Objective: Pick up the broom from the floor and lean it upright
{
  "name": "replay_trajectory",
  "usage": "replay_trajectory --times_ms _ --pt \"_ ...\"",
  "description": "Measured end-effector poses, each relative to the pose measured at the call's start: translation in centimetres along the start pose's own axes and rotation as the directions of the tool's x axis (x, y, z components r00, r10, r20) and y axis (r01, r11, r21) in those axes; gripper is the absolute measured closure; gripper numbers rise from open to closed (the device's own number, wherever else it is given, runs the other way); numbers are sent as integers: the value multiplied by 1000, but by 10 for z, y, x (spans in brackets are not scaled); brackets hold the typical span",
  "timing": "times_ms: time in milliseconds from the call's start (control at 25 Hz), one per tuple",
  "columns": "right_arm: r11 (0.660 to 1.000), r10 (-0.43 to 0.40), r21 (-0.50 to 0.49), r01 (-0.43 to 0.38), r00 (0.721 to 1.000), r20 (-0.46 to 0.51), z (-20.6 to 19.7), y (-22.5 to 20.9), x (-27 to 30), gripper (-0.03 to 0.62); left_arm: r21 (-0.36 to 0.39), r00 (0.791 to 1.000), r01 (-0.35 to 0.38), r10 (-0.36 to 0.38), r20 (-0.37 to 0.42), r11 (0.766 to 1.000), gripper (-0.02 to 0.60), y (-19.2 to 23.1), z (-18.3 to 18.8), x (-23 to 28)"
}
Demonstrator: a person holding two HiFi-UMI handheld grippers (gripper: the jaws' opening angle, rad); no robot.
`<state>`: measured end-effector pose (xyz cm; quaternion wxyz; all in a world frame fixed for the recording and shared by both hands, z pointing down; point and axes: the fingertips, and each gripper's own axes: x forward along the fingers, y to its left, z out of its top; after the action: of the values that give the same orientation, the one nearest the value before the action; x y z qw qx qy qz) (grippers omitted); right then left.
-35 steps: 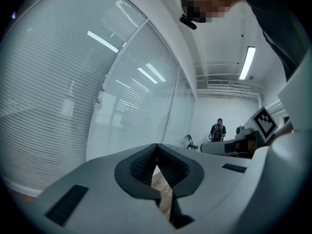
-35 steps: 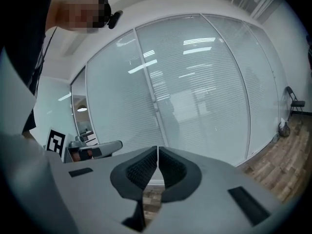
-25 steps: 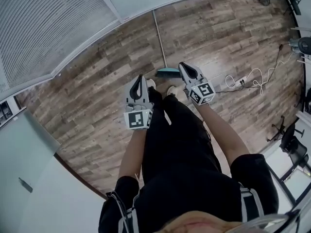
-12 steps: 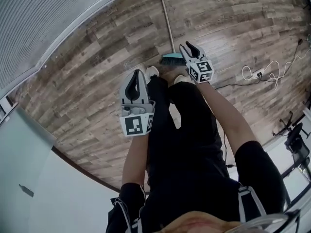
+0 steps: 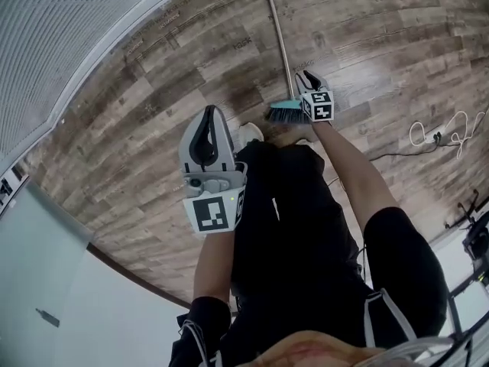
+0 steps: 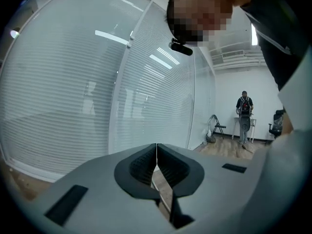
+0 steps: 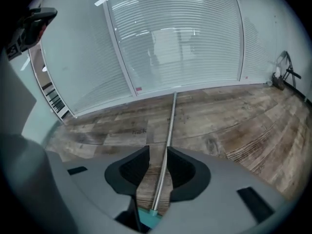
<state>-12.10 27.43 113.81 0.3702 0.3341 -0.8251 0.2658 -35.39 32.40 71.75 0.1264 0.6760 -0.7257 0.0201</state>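
Bending forward over the wooden floor (image 5: 145, 121), the person reaches the right gripper (image 5: 308, 78) down to the broom (image 5: 283, 113), which lies flat just ahead of a white shoe (image 5: 250, 132). Its teal brush head (image 5: 280, 115) sits close to the feet, and its thin metal handle (image 5: 275, 21) runs away across the planks toward the glass wall with blinds (image 5: 61, 29). I take the low reach to be the approach to the pickup. The gripper is set right where handle meets brush head, probably because that end is nearest the feet and the heavier one to lift.

Looking along the right gripper (image 7: 158, 150), the jaws stand apart by a moderate gap. The handle (image 7: 169, 126) runs straight through that gap, a little nearer the right-hand pad. They have not closed on it; whether a pad already brushes the metal I cannot tell. They look lined up astride the handle so that a simple squeeze would catch it.

The left gripper (image 5: 212, 115) is held higher, beside the person's leg and well apart from the broom. Its jaws are pressed together with nothing between them, so it seems parked out of the way until the broom needs steadying upright
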Motion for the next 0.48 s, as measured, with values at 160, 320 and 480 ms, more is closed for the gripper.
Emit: replay_trajectory --times_ms 160,320,480 --pt "1000 6 -3 -6 999 -51 -27 -1 58 477 -71 1000 -18 17 -16 997 560 9 -31 8" --pt "999 -52 -5 51 995 -85 -44 -10 97 476 -119 999 -43 42 -14 992 560 19 -44 6" --pt "998 -53 -47 46 987 -151 -66 -16 126 470 -146 998 -50 55 28 988 560 26 -33 2"
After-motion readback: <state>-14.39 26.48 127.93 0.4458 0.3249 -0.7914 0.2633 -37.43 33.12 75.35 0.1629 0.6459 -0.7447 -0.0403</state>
